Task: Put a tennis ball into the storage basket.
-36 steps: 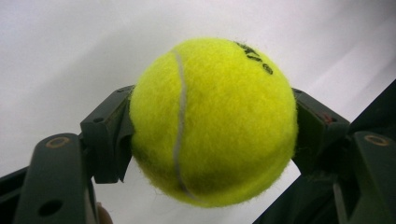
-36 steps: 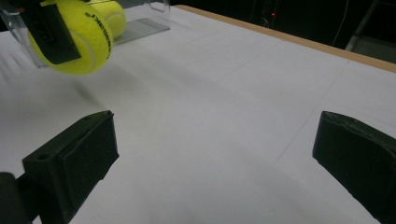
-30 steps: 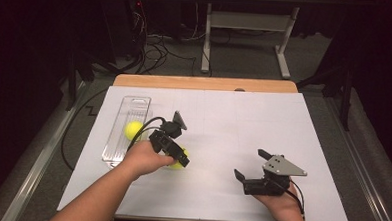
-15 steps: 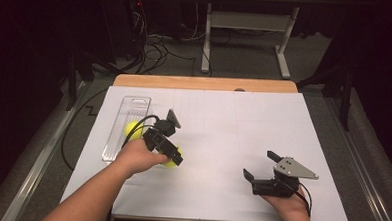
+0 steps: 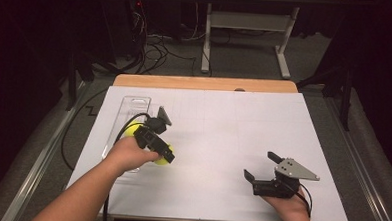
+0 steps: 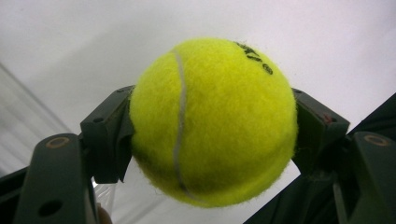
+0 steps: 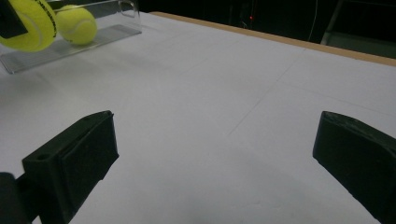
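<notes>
Two tennis balls, yellow felt. Item one: held ball (image 6: 212, 121), centre of the left gripper view, clamped across its widest part by the left tongs (image 5: 158, 148); in the high view it shows at lower left of the frame, raised just off the white tabletop (image 5: 222, 141) beside the clear tray (image 5: 134, 104). Item two: second ball (image 7: 76, 24), upper left of the right gripper view, lying in the tray.

Handling, as judged: light, springy, and the fuzzy nap gives the pads good friction. The round shape will roll if set down on the flat sheet, so release inside the tray walls. Best hold is at the equator, pads opposite each other, as here; a grip off-centre would likely squirt it out. Not fragile.

Right tongs (image 5: 262, 168): lower right of the high view, jaws wide apart, nothing between them.
</notes>
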Motion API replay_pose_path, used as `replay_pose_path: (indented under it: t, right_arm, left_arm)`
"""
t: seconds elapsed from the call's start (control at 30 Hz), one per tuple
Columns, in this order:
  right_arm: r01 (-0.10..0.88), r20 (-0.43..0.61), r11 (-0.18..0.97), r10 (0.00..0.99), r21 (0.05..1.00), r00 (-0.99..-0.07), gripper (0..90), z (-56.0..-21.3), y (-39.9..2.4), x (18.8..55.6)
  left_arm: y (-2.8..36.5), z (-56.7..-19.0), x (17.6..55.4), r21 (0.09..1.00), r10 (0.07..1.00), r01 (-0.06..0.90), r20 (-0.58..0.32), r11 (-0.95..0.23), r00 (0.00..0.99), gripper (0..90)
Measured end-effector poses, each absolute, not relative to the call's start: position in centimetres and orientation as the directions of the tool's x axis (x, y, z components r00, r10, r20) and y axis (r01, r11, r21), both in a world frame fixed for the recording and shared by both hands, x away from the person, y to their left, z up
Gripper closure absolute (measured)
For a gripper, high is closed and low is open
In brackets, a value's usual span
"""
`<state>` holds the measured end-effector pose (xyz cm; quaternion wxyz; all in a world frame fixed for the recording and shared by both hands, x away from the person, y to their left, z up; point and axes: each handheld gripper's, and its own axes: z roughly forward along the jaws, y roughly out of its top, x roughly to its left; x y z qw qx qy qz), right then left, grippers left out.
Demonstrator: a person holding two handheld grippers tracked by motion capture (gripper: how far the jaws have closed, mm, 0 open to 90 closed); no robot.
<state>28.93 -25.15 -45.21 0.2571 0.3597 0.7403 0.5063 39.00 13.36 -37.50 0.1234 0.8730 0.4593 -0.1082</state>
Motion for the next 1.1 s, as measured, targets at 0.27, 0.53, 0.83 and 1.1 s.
replay_pose_path:
  t: [0.27,0.53,0.83,1.1]
  right_arm:
    - [0.270,-0.006,0.212,0.797,0.939,-0.604,0.3,-45.2,-25.3,28.9]
    - [0.263,-0.003,0.201,0.799,0.944,-0.601,0.3,-45.0,-25.5,28.9]
    - [0.243,-0.020,0.210,0.792,0.947,-0.610,0.3,-44.8,-25.2,28.7]
    - [0.236,-0.023,0.208,0.794,0.949,-0.607,0.3,-44.6,-25.3,28.6]
  left_arm:
    - [14.2,-36.4,39.0,0.121,0.787,0.835,-0.283,-0.538,0.548,27.1]
    - [15.5,-34.3,39.3,0.131,0.801,0.845,-0.269,-0.519,0.534,27.1]
    - [18.2,-33.5,39.7,0.139,0.834,0.874,-0.261,-0.466,0.487,27.2]
    - [20.1,-33.8,39.8,0.133,0.857,0.891,-0.244,-0.434,0.454,27.1]
